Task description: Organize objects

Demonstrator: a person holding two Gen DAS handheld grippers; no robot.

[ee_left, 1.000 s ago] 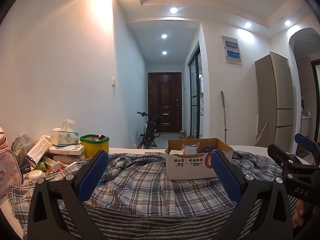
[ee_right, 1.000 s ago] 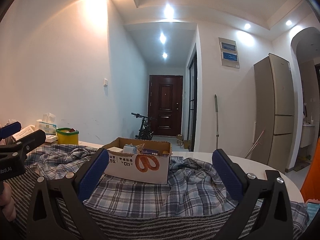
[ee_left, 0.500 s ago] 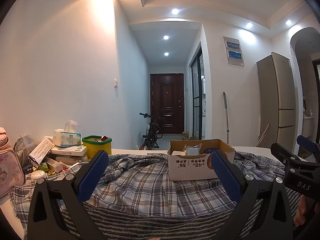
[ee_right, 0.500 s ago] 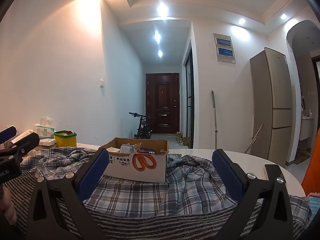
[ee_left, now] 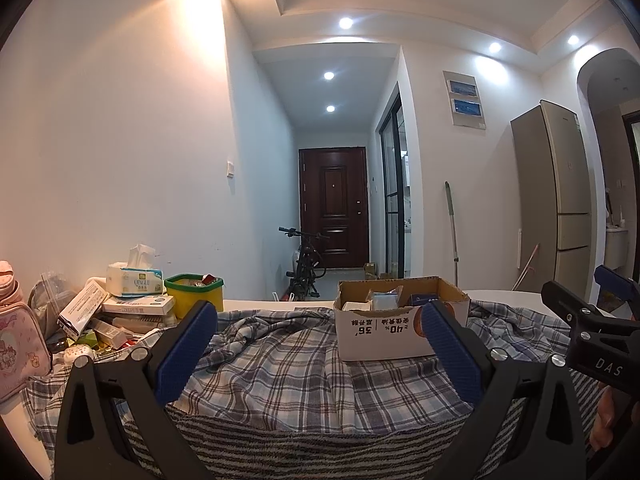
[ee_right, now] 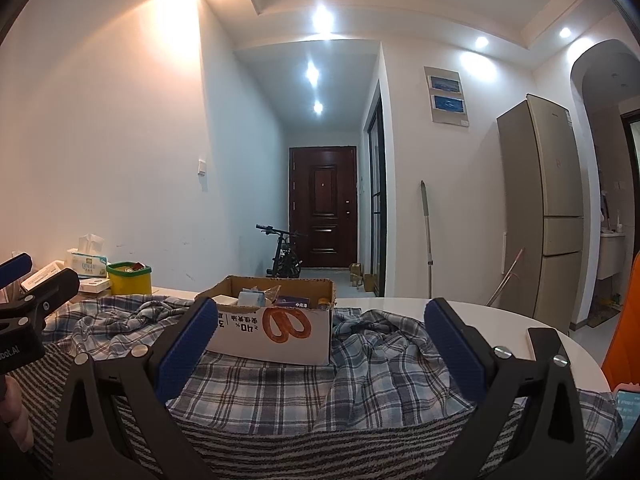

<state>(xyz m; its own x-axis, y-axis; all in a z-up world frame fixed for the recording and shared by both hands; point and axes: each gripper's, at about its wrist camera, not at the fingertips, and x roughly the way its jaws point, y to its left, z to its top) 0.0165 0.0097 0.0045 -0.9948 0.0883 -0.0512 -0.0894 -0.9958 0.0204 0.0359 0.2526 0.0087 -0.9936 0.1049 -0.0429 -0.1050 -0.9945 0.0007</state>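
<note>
Both grippers slightly raised vs. before, L [ee_left: 318, 350] & R [ee_right: 320, 350] jaws wide, cardboard box [ee_right: 276, 330] ahead.

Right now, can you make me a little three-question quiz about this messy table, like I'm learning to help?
1. True or false: the cardboard box sits on top of the plaid cloth.
2. Which is nearest the yellow tub? A) the tissue pack B) the fridge C) the bicycle
3. Fill in: the jaws of the left gripper and the right gripper are both ____ and hold nothing.

Key: 1 true; 2 A; 3 open.
</note>
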